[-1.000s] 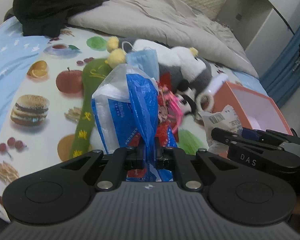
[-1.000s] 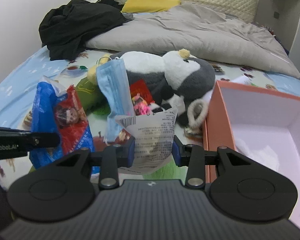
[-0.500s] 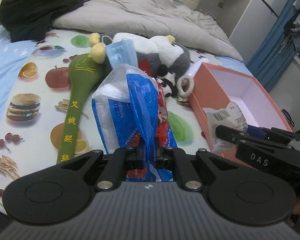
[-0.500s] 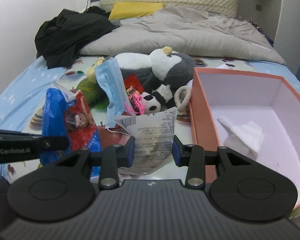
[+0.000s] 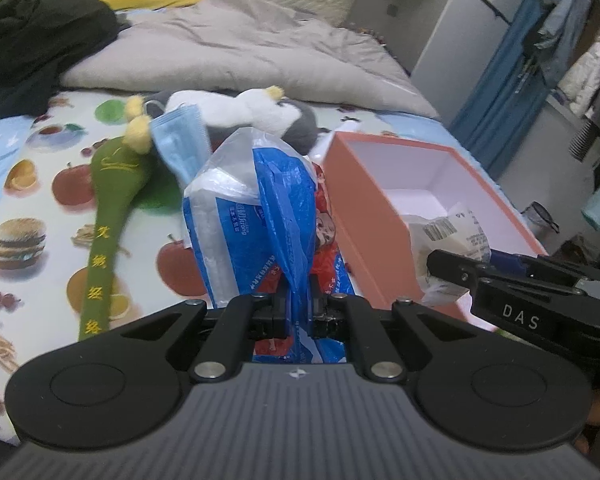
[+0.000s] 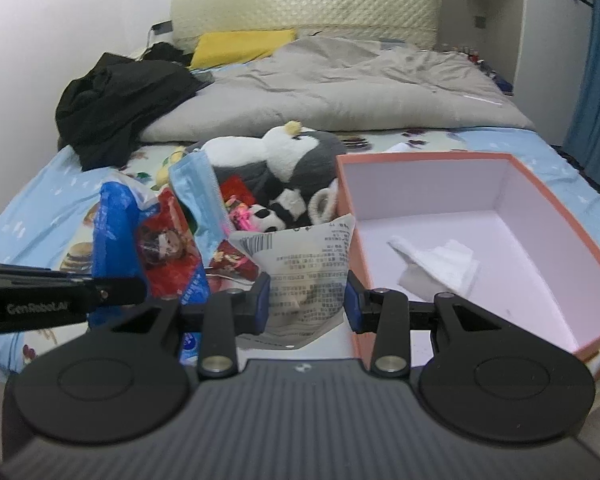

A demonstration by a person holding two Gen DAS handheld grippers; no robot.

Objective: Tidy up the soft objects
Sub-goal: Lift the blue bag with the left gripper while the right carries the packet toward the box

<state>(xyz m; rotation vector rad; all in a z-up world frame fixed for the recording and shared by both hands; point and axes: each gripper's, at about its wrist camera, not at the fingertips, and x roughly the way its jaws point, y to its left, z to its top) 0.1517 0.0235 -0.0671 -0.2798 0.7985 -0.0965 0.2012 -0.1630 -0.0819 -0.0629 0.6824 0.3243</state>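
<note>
My left gripper (image 5: 300,314) is shut on a blue, white and red plastic packet (image 5: 256,216), held upright above the bed. My right gripper (image 6: 307,300) is shut on a white printed pouch (image 6: 306,264), lifted beside the near left corner of an open orange box (image 6: 346,200) that holds a crumpled white tissue (image 6: 436,264). In the left wrist view the pouch (image 5: 448,236) hangs over the orange box (image 5: 364,208). A penguin plush (image 6: 284,152), a small panda plush (image 6: 276,212), a blue face mask (image 6: 198,196) and a green stick-shaped plush (image 5: 108,216) lie on the fruit-print sheet.
A grey duvet (image 6: 332,92), a black heap of clothes (image 6: 116,108) and a yellow pillow (image 6: 236,46) fill the far half of the bed. A white cabinet (image 5: 432,28) and blue curtain (image 5: 496,92) stand to the right. The bed's near edge is just below both grippers.
Both grippers have risen and shifted right with their packets, toward the orange box. The box now shows more fully, and the pouch hangs at its near corner.
</note>
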